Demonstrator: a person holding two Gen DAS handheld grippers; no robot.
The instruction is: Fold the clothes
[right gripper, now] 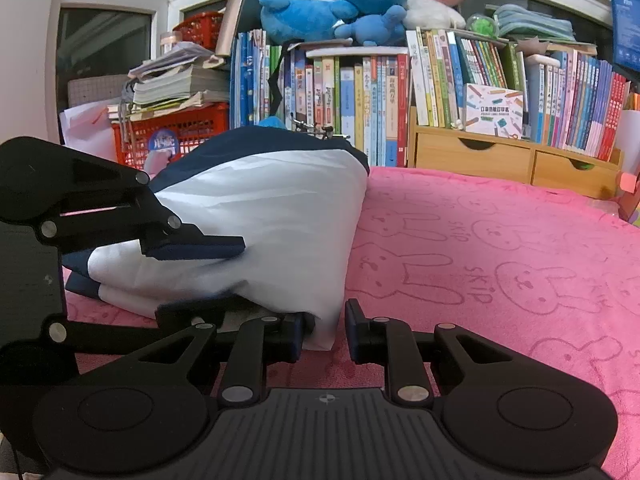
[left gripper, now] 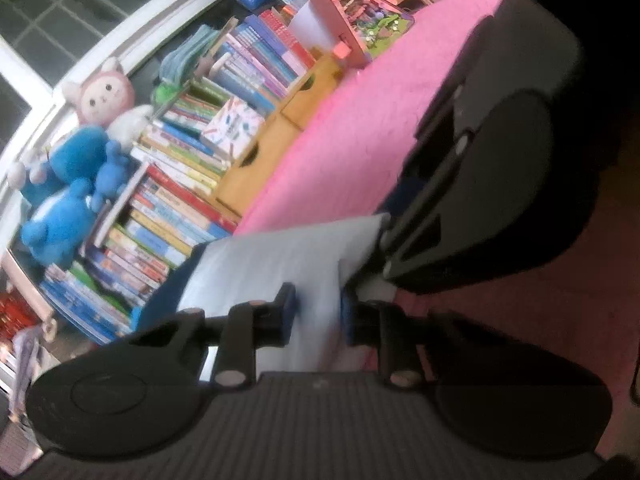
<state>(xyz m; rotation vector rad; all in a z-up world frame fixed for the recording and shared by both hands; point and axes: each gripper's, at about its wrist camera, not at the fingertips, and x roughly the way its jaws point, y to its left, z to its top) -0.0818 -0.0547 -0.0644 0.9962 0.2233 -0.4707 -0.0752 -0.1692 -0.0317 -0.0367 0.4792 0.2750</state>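
Right gripper (right gripper: pixel 325 330) pinches garment (right gripper: pixel 272 208) corner – left gripper (left gripper: pixel 318 314) apparently likewise.

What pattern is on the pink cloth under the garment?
Outlined bunnies with "SKIP" lettering on the pink cloth, clearest in the right wrist view.

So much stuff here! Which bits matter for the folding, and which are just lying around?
For the folding:
white and navy garment
left gripper
right gripper
pink towel

Lying about:
books
plush toys
red basket
wooden drawers
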